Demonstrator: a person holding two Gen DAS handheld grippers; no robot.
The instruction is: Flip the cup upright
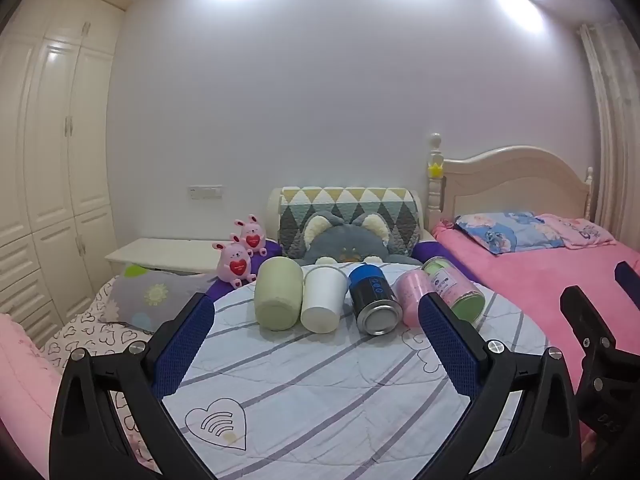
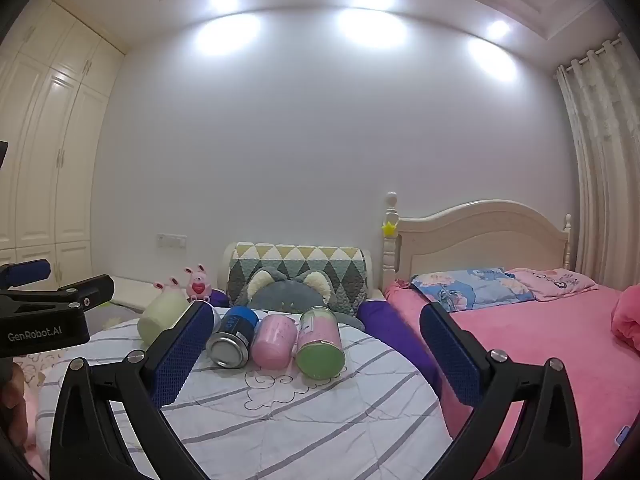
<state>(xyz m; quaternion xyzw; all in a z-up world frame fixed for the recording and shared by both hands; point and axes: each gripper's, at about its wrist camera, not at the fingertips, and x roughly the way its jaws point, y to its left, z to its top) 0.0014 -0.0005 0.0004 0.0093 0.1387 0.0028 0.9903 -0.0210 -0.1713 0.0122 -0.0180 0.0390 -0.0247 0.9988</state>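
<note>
Several cups and cans lie on their sides in a row on a round table under a striped cloth (image 1: 320,380). From left: a pale green cup (image 1: 278,300), a white cup (image 1: 322,300), a blue and black can (image 1: 372,304), a pink cup (image 1: 412,298), a clear jar with a green lid (image 1: 456,290). Their bases face me. My left gripper (image 1: 316,344) is open and empty in front of the row. My right gripper (image 2: 316,348) is open and empty, with the can (image 2: 234,338), pink cup (image 2: 274,340) and green-lidded jar (image 2: 320,342) between its fingers, farther off. The white cup is hidden behind its left finger (image 2: 182,350).
Two pink plush rabbits (image 1: 242,254) sit behind the table at the left. A grey cat cushion (image 1: 348,244) and patterned headboard lie behind the row. A pink bed (image 1: 540,264) is at the right, and a wardrobe (image 1: 52,160) at the left. The other gripper shows at the left edge (image 2: 44,312).
</note>
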